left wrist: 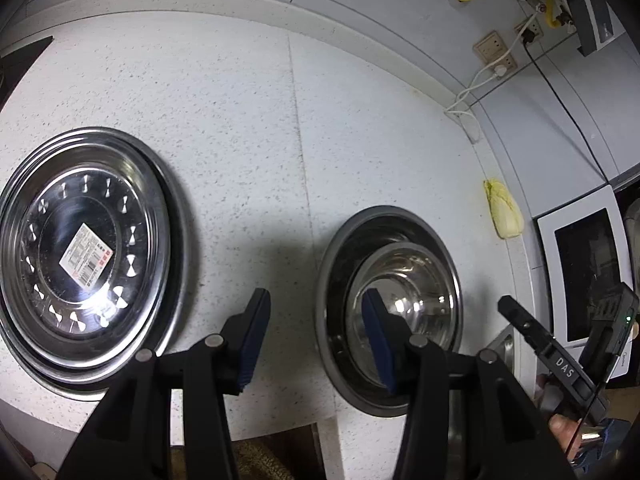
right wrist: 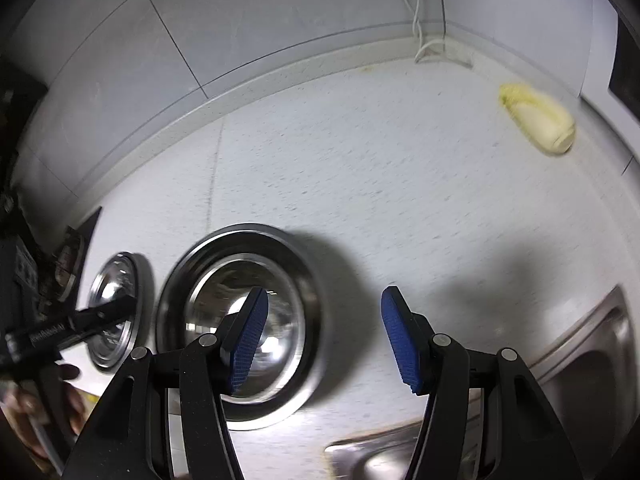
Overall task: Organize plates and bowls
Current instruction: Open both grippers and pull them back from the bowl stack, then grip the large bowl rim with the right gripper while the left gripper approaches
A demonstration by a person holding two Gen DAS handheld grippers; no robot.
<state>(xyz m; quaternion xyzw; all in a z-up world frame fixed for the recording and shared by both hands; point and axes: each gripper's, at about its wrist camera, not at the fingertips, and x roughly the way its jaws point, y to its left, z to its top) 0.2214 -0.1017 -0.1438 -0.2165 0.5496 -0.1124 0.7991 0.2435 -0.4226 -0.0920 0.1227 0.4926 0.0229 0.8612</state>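
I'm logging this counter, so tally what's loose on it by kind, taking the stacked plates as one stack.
Plate stack: 1
Bowls: 2, one nested in the other
Cabbage: 1
Total: 4

You can read "DAS" in white letters on the black arm of the right gripper [left wrist: 516, 316]. A white sticker [left wrist: 85, 258] with a barcode and red marks sits on the top plate [left wrist: 84, 248]; its print is too small to read. White lettering on the left gripper [right wrist: 116, 306] is blurred.
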